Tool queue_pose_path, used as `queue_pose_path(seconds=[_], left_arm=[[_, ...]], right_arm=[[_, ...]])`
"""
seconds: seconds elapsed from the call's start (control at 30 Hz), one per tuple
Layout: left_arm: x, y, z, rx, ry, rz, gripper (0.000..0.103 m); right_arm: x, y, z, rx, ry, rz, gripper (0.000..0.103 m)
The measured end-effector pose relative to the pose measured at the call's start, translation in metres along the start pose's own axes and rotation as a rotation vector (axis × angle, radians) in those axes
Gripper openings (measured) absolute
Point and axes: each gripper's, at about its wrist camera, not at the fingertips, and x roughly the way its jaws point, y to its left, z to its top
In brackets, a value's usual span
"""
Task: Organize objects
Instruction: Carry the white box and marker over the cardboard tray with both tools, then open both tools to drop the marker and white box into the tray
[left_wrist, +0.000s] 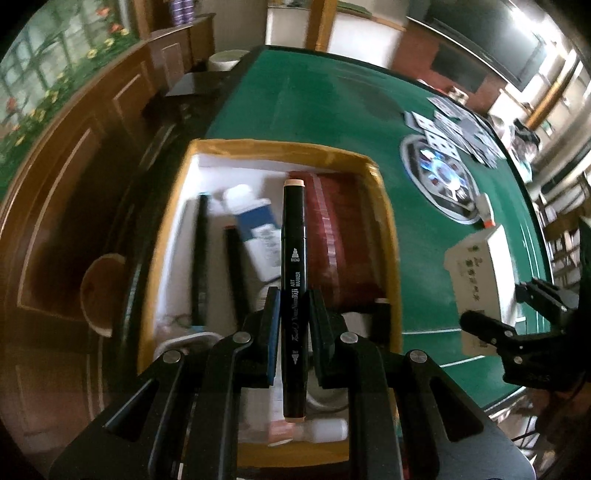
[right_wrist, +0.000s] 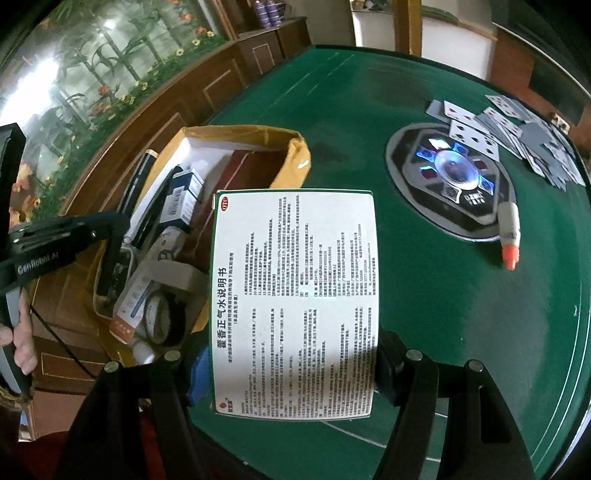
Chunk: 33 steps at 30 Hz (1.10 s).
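Hovering over the yellow box at the table's left edge, the left gripper pinched a stiff, light art marker mid-barrel. The right gripper clamped the medicine carton across its width; crushable, so grip looked best at edges.

A green table carries a yellow box at its left edge, a round console at centre, scattered cards beyond it, and 1 red-tipped pen lying beside the console.
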Motion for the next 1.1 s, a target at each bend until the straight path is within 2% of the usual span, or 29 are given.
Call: queue_pose_path(seconds=[0.23, 0.47, 0.7, 0.83, 1.1], left_arm=[[0.0, 0.048, 0.003, -0.111, 0.009, 0.016, 0.014], [0.016, 0.068, 0.01, -0.143, 0.047, 0.011, 0.014], [0.042, 0.066, 0.023, -0.105, 0.089, 0.008, 0.014], [0.059, 0.066, 0.027, -0.077, 0.12, 0.033, 0.014], [0.075, 0.071, 0.028, -0.065, 0.152, 0.042, 0.014]], right_arm=[[0.008, 0.01, 0.006, -0.025, 0.014, 0.015, 0.069], [0.018, 0.031, 0.027, -0.096, 0.027, 0.013, 0.069], [0.04, 0.054, 0.069, -0.17, 0.047, -0.008, 0.069], [0.058, 0.064, 0.09, -0.205, 0.078, -0.026, 0.069], [0.093, 0.082, 0.125, -0.263, 0.144, -0.112, 0.069]])
